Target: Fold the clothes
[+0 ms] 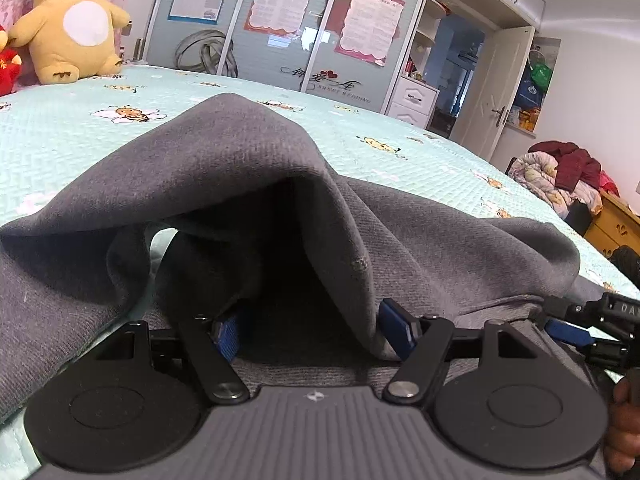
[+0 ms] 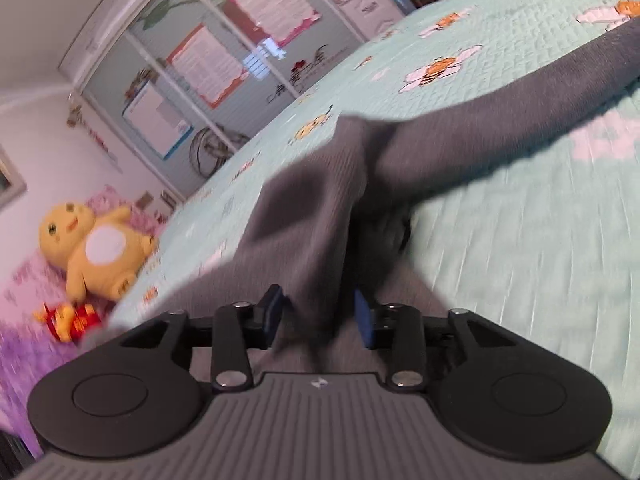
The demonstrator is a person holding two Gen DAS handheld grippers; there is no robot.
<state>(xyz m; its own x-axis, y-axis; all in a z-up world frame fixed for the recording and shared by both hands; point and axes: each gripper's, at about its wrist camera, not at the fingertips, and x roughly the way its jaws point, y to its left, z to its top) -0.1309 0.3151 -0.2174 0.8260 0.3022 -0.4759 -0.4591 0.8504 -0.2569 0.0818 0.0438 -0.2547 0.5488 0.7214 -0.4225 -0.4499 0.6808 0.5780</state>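
A dark grey garment (image 1: pixel 240 168) lies on the bed and rises in a tent-like fold over my left gripper (image 1: pixel 312 332). The left jaws stand wide apart, with cloth draped over both blue pads (image 1: pixel 394 326) and a dark hollow between them. At the right edge of the left wrist view, the right gripper's black frame and one blue pad (image 1: pixel 568 332) rest low on the garment. In the blurred right wrist view, my right gripper (image 2: pixel 318 316) is shut on a bunched ridge of the grey garment (image 2: pixel 460 132), which stretches away to the upper right.
The bed has a mint quilt (image 1: pixel 400 148) printed with bees. A yellow plush toy (image 1: pixel 72 24) and a red toy (image 1: pixel 8 68) sit at its far left. Behind are wardrobe doors (image 1: pixel 280 28), an open door (image 1: pixel 500 92), piled clothes (image 1: pixel 560 172) and a hand (image 1: pixel 624 420).
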